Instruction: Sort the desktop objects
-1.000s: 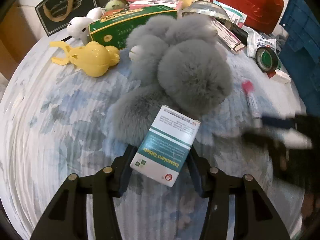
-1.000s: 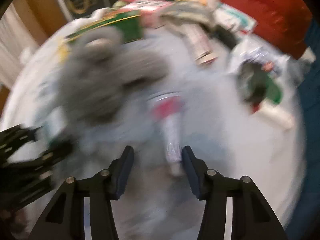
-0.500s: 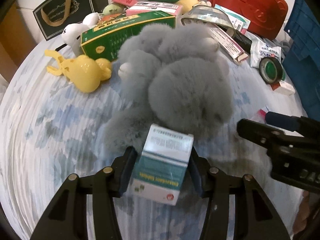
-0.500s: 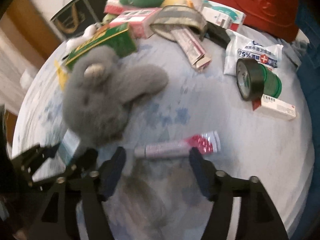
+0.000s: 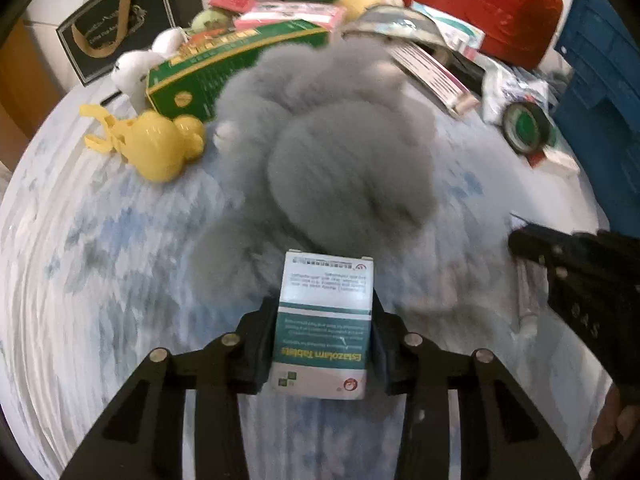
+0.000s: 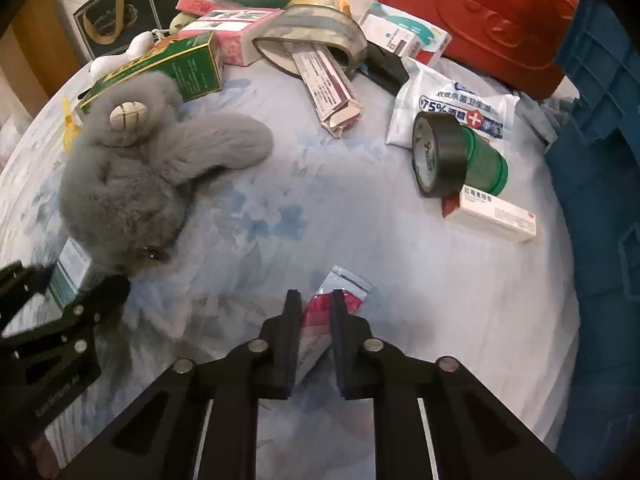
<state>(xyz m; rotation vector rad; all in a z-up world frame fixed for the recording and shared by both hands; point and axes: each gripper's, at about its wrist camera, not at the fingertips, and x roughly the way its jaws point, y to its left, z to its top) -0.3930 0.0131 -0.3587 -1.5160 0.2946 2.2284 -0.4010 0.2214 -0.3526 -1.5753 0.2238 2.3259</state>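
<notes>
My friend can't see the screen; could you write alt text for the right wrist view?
The right gripper is shut on a red-and-silver tube lying on a pale blue tablecloth. A grey plush rabbit lies to the left, with tape rolls and medicine boxes beyond.

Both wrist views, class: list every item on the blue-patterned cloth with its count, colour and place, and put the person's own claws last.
Fluffy plush rabbit: one, grey, left of centre.
Teal-and-white tablet box: one, between the left claw's pads.
Red-and-silver squeeze tube: one, between the right claw's pads.
Glossy plastic duck toy: one, yellow, left of the rabbit.
Long cardboard carton: one, green, behind the rabbit.
Tape rolls: two, black and green, right side.
Wipes packet: one, white, behind the tape.
Hard case: one, red, far right.
Plastic crate: one, blue, right edge.
Left claw: shut on the tablet box.
Right claw: shut on the tube.
</notes>
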